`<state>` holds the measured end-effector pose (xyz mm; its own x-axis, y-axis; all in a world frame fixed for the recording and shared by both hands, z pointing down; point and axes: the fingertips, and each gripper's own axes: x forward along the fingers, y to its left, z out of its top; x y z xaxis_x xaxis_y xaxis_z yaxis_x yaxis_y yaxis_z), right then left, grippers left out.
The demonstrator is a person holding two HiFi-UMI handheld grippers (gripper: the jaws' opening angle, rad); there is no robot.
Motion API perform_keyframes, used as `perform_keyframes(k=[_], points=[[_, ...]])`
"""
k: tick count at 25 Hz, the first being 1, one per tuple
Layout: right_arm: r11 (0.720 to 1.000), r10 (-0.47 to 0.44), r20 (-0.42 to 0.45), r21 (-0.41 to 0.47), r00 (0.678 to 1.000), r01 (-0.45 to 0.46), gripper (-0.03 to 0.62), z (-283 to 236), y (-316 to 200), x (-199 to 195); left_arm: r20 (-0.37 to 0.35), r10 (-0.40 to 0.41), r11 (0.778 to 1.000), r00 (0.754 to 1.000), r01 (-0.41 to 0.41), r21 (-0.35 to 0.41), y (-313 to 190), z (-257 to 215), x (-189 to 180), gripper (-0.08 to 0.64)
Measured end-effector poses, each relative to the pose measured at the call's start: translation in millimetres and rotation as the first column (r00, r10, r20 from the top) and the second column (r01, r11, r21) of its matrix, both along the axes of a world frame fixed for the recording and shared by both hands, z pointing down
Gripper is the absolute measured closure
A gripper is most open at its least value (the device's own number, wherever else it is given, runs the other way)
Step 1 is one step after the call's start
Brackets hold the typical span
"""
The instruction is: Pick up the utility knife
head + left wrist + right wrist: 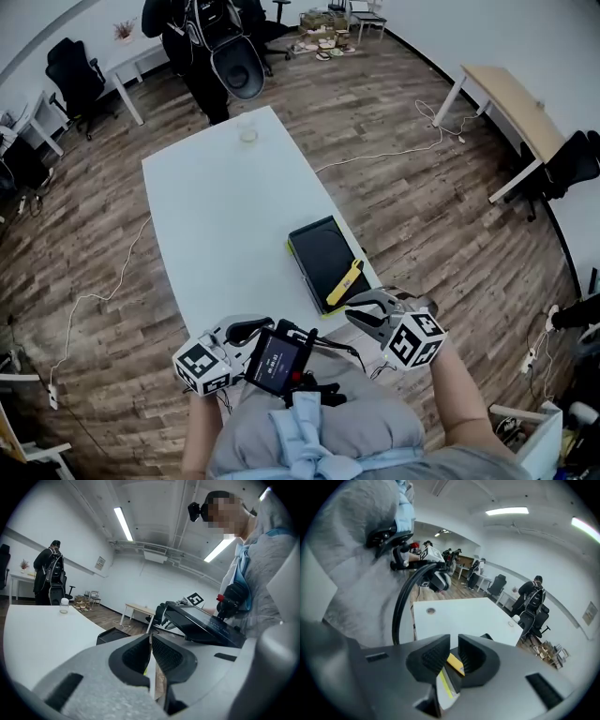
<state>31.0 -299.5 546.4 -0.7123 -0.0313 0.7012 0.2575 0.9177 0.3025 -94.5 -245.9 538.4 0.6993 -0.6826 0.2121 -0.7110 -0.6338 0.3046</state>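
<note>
Utility knife (345,281), yellow-bodied, lying aslant on the near right part of a dark tray (314,246) that sits at the near right edge of the white worktop (216,216); its near end reaches the tray's green rim. Right hand-held gripper (356,305) is poised just beside that near end. In the right gripper view its jaws (454,644) stand a narrow gap apart, with the yellow body (454,663) showing through the gap beyond them. Nothing appears to be pinched, though the steep angle leaves it uncertain whether a jaw already brushes the knife. Left hand-held gripper (262,326) is held back near the person's body, well apart from the tray, its jaws (151,641) pressed together on nothing. Handling, as judged: the knife is probably light and stiff, a long slim casing that will not yield under the pads; the smooth shell may be somewhat slippery, and the low profile on the tray leaves little height to catch. The best hold is across the two long sides near mid-length, so that the body hangs level and does not pivot. The blade end is best avoided, and the frames are too small to show whether the blade is extended.
</note>
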Motion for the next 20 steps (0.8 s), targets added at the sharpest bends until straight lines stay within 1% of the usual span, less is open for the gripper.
perform_keyframes(k=[2,4,7,9,11,15,20], points=[[0.998,-0.047,-0.051,0.034,0.998,0.049,0.56,8.3,-11.6,2.6,0.0,-0.023,1.0,1.0,0.023,-0.007,-0.1,1.2,-0.2,0.532],[0.991,-0.096,-0.119,0.079,0.988,0.106,0.56,21.2,-22.4,5.5,0.002,-0.051,0.999,0.999,0.051,-0.012,0.2,2.7,-1.9,0.532],[0.966,-0.174,-0.251,0.143,0.952,0.214,0.558,48.1,-35.7,12.5,0.003,-0.092,0.996,0.996,0.092,-0.019,0.1,5.2,-4.0,0.532],[0.949,-0.211,-0.31,0.164,0.927,0.271,0.557,61.6,-43.2,15.1,0.003,-0.115,0.993,0.993,0.115,-0.023,0.7,6.4,-5.3,0.532],[0.935,-0.237,-0.349,0.17,0.907,0.31,0.546,71.1,-51.1,15.5,0.004,-0.141,0.99,0.99,0.141,-0.026,1.9,7.4,-8.6,0.532],[0.906,-0.297,-0.427,0.156,0.854,0.393,0.489,89.9,-65.3,19.5,0.006,-0.189,0.981,0.982,0.189,-0.04,4.1,12.0,-12.6,0.532],[0.868,-0.361,-0.482,0.139,0.798,0.476,0.483,107.9,-69.6,16.4,0.005,-0.236,0.971,0.972,0.236,-0.049,5.0,14.5,-17.0,0.532]])
